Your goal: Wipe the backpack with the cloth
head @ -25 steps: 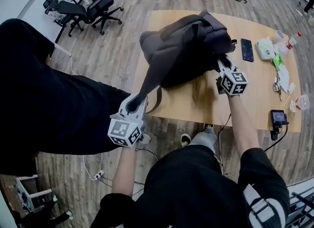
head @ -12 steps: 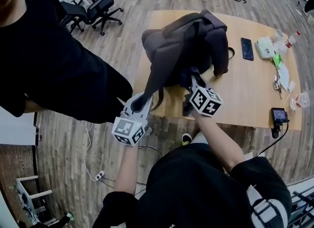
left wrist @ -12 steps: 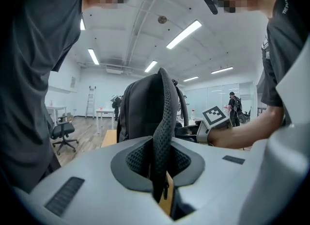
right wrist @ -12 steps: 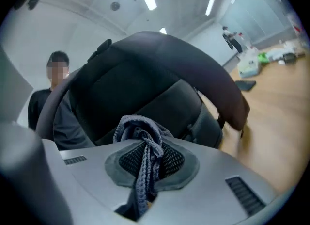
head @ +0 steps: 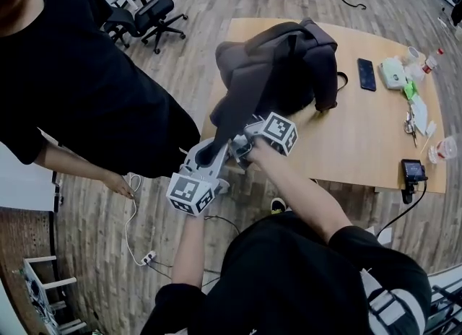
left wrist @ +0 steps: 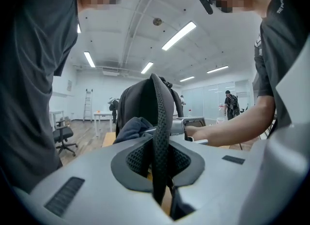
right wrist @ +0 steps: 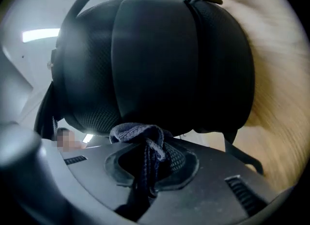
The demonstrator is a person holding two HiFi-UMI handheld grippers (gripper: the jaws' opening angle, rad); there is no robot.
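Our left gripper [head: 208,157] clamped on the backpack [head: 281,74] strap [left wrist: 162,132], our right gripper [head: 242,146] pinching the cloth [right wrist: 138,134], backpack on the table [head: 361,138] just ahead of both grippers' fingers, a bystander [head: 94,88] close to the left of them, phone [head: 366,74] beyond.

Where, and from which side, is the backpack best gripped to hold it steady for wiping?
Probably the shoulder strap, from the table's near edge: it runs taut from the backpack past that edge, and its flat mesh band fits between jaws, as the left gripper shows.
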